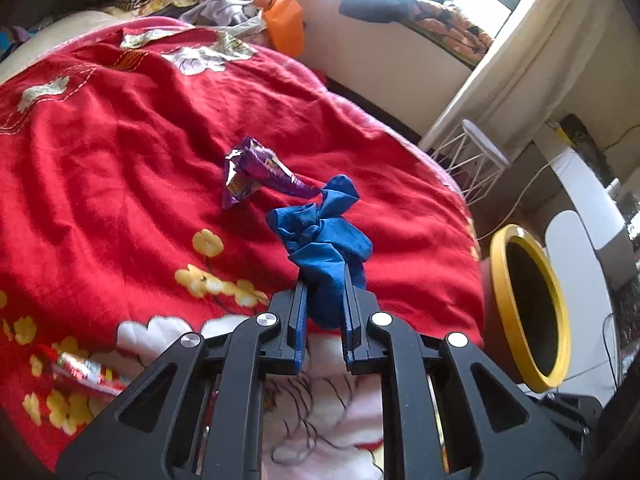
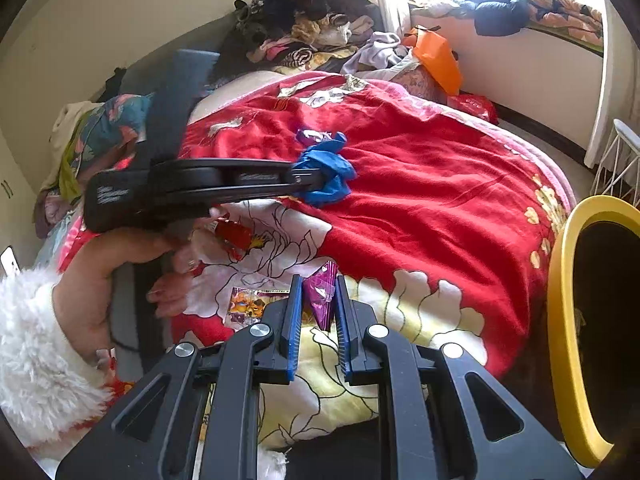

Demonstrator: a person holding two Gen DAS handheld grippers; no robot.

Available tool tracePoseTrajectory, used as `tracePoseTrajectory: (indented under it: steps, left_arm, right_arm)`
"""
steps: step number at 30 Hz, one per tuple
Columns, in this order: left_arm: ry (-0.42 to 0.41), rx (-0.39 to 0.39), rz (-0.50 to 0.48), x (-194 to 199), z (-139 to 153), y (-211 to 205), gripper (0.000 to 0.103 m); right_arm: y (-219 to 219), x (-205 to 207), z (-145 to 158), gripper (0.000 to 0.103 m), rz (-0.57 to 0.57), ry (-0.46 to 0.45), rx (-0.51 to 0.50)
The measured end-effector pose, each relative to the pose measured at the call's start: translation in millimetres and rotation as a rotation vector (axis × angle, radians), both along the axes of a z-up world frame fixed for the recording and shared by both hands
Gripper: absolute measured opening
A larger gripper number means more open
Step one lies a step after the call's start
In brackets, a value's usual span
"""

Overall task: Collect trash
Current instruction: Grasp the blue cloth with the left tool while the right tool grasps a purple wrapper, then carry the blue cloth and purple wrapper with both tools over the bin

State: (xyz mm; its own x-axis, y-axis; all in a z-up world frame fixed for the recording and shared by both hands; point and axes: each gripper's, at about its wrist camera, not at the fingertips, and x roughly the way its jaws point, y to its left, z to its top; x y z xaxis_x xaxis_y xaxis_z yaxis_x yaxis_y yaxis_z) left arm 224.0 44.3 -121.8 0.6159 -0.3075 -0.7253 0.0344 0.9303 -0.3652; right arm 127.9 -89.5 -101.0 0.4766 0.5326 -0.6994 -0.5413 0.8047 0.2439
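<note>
Our left hand-held gripper (image 1: 325,280) is clamped on a crumpled blue plastic glove (image 1: 320,232) above the red floral blanket (image 1: 120,140); a purple foil snack wrapper (image 1: 256,172) lies at 11 o'clock. Our right hand-held gripper (image 2: 316,300) pinches a second purple foil wrapper (image 2: 320,296). The yellow-rimmed round bin (image 1: 528,312) stands at 3 o'clock. No lettering is legible.

No legible text anywhere. Pale, blurred lettering on the side of the black plastic left gripper (image 2: 316,184), up and left of the right jaws, unreadable. Printed marks on the crumpled purple foil wrapper (image 1: 256,174), just ahead of the left jaws, too small to make out.
</note>
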Motion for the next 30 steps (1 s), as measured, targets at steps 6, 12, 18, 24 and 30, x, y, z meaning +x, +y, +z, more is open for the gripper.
tracePoseTrajectory:
  steps: [6,12,18,24,30]
  left_arm:
    - [-0.031,-0.021,-0.010,-19.7,8.5,3.0,0.009]
    - [-0.051,-0.003,-0.005,-35.9,18.2,7.4,0.009]
    - [-0.077,-0.003,0.003,-52.4,31.9,13.2,0.009]
    - [-0.121,-0.008,-0.005,-65.5,49.1,13.5,0.009]
    - [-0.156,-0.013,-0.019,-74.3,64.1,9.7,0.009]
  right_arm:
    - [-8.8,-2.3,8.6,0.015,-0.022,-0.010,0.019]
    - [-17.5,-7.0,16.5,0.015,-0.042,-0.029,0.030]
    - [-29.7,-8.2,27.3,0.015,-0.073,-0.050,0.047]
    - [-43.4,-11.4,38.7,0.015,-0.112,-0.073,0.062]
    - [-58.0,-12.3,48.3,0.015,-0.156,-0.093,0.073]
